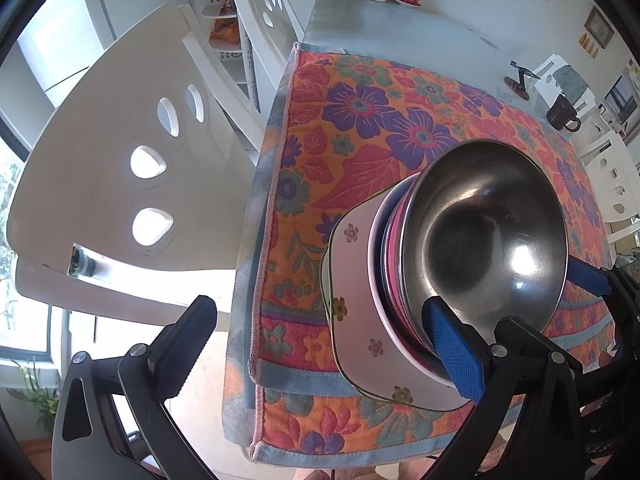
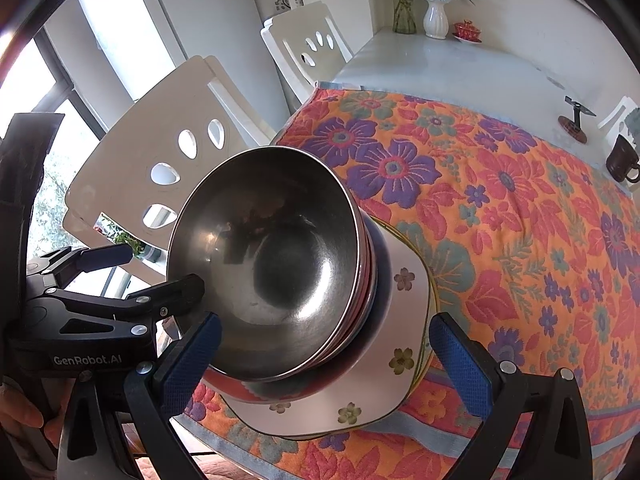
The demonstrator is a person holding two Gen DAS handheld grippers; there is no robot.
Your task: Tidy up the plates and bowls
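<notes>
A stack stands on the flowered tablecloth [image 1: 360, 120] near the table's front left corner. At the bottom is a square white plate [image 1: 360, 320] [image 2: 404, 320] with small flowers. Several nested bowls sit on it, with a steel bowl [image 1: 492, 232] [image 2: 272, 256] on top. My right gripper [image 2: 326, 356] is open and straddles the stack. Its left blue pad is at the steel bowl's rim, and its right pad stands just off the plate's edge. My left gripper [image 1: 320, 344] [image 2: 164, 266] is open beside the stack's left side, with nothing between its fingers.
Two white chairs [image 1: 132, 168] [image 2: 304, 52] stand along the table's left edge. A brown mug [image 2: 622, 160] and a small stand [image 2: 576, 120] are at the far right. A white vase [image 2: 435, 20] and a red lidded cup [image 2: 467, 32] are at the back. A hand [image 2: 24, 420] holds the left gripper.
</notes>
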